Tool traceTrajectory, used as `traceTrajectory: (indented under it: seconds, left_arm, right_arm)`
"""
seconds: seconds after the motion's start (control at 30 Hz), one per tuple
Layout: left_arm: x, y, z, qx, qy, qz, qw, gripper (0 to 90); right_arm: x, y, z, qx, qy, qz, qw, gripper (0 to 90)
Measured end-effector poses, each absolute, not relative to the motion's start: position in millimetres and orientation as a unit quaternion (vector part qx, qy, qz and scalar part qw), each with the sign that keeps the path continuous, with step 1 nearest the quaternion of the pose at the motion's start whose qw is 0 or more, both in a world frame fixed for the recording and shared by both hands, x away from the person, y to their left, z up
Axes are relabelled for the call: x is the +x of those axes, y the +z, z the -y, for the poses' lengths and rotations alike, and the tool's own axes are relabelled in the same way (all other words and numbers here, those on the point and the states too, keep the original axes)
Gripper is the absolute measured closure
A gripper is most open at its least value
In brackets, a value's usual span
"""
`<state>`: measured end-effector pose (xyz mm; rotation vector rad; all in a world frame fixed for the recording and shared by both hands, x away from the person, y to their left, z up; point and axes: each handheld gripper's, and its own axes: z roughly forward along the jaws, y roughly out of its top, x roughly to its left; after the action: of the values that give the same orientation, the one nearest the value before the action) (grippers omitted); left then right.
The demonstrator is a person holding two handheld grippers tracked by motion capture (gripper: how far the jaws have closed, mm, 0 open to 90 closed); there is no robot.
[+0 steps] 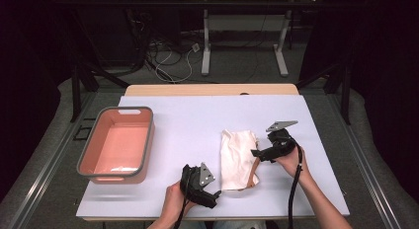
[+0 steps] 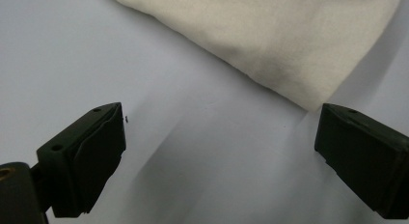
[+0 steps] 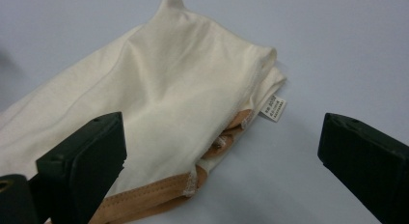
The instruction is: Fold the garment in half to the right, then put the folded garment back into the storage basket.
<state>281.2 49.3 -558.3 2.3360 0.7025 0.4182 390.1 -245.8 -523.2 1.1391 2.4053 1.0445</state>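
light: bright on table (image 1: 197, 115), dark surround | shadows: soft | focus: high view slightly soft

Cream folded garment (image 1: 238, 158) with tan trim lies flat on the table.

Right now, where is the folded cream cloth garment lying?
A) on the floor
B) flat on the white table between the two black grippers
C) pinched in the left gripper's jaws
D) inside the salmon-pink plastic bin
B: the folded cream cloth garment lies flat on the white table, with the left gripper and right gripper open on either side.
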Motion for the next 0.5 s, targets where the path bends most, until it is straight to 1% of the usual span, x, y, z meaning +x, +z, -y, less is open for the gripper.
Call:
traceTrajectory:
  seconds: [0.13,0.23,0.3,0.37,0.4,0.47,0.5]
  left_arm:
    - [282.4,-559.6,-45.7,0.893,0.15,-0.268,0.33,3.8]
    - [283.7,-560.3,-43.4,0.888,0.141,-0.279,0.338,4.8]
    - [284.6,-560.2,-42.5,0.885,0.138,-0.285,0.341,6.1]
    - [285.3,-560.2,-41.3,0.886,0.136,-0.283,0.342,6.7]
    - [285.4,-560.1,-40.7,0.887,0.136,-0.282,0.34,7.0]
    - [285.2,-560.4,-38.4,0.888,0.133,-0.281,0.34,7.7]
    - [284.9,-559.9,-37.2,0.889,0.135,-0.276,0.339,8.1]
  right_arm:
    - [395.4,-523.7,248.7,0.4,0.363,-0.83,0.138,2.8]
    - [400.7,-523.9,249.7,0.405,0.362,-0.828,0.138,5.0]
    - [404.3,-524.1,249.4,0.411,0.363,-0.824,0.144,8.3]
    - [406.8,-523.9,248.0,0.416,0.358,-0.821,0.156,14.5]
    - [408.5,-524.3,246.8,0.417,0.362,-0.819,0.155,15.7]
    - [411.1,-524.9,244.7,0.427,0.365,-0.813,0.155,23.6]
    - [413.1,-525.4,244.0,0.429,0.365,-0.812,0.155,25.5]
